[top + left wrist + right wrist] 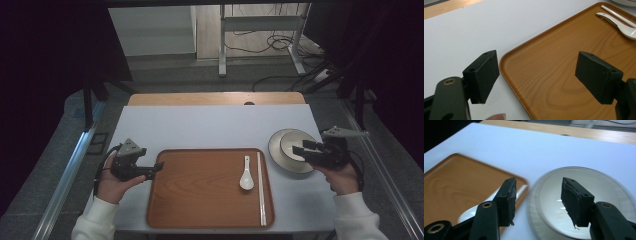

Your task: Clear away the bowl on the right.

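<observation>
Pale glossy stacked plates (291, 150) sit beneath the right tool (299, 148), its jaws parted, empty.

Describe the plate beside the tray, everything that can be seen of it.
The plate is round and pale, white inside with a greyish rim, and looks like glazed ceramic. It has a wide flat rim and a shallower centre, where a faint brownish mark shows in the right gripper view. It lies flat on the white table, just right of the wooden tray, apart from it. Nothing lies in it. The right gripper hangs over it, jaws apart, not gripping it.
</observation>
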The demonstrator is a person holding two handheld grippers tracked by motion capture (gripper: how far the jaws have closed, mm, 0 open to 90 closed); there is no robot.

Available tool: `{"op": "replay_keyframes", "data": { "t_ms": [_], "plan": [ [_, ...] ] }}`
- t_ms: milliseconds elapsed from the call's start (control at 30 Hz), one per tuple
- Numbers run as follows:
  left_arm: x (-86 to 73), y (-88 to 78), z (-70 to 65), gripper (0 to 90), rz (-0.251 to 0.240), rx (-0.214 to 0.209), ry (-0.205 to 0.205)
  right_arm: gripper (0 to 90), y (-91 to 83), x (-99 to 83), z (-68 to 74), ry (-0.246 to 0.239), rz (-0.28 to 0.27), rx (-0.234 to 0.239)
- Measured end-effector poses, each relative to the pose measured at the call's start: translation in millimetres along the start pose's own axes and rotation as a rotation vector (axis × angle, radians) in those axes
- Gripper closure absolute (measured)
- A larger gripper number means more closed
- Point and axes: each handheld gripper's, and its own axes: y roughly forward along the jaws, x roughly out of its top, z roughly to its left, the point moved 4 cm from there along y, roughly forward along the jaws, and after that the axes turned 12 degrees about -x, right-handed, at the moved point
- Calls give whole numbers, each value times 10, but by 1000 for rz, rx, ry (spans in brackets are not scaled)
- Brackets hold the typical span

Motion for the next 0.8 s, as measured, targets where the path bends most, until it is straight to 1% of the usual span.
{"op": "replay_keyframes", "data": {
  "t_ms": [33, 167, 200, 267, 333, 400, 467, 533, 667, 800],
  "plan": [
    [-1, 3, 2, 192, 1, 0, 1, 466, 20, 11, -65, 7, 13, -12],
    [-5, 2, 11, 193, 1, 0, -3, 467, 158, 32, -296, 33, 83, -86],
    [-5, -2, 11, 193, 1, 1, -2, 467, 183, 34, -330, 32, 94, -96],
    [-5, -6, 11, 193, -1, 1, -1, 466, 233, 51, -404, 44, 114, -111],
    [-6, -5, 12, 193, 0, 0, -1, 466, 254, 66, -444, 45, 124, -123],
    [-9, 5, 10, 193, 2, -1, -2, 465, 284, 72, -495, 53, 146, -139],
    [-11, 12, 9, 193, 5, -3, 1, 466, 328, 60, -557, 59, 183, -167],
    [-11, 16, 8, 192, 7, -4, 1, 463, 376, 40, -603, 60, 224, -179],
    [-9, 17, 9, 192, 5, -3, -1, 464, 458, 11, -643, 70, 278, -181],
    [-12, 20, 10, 192, 7, -4, -1, 467, 533, -18, -668, 72, 317, -185]
  ]
}}
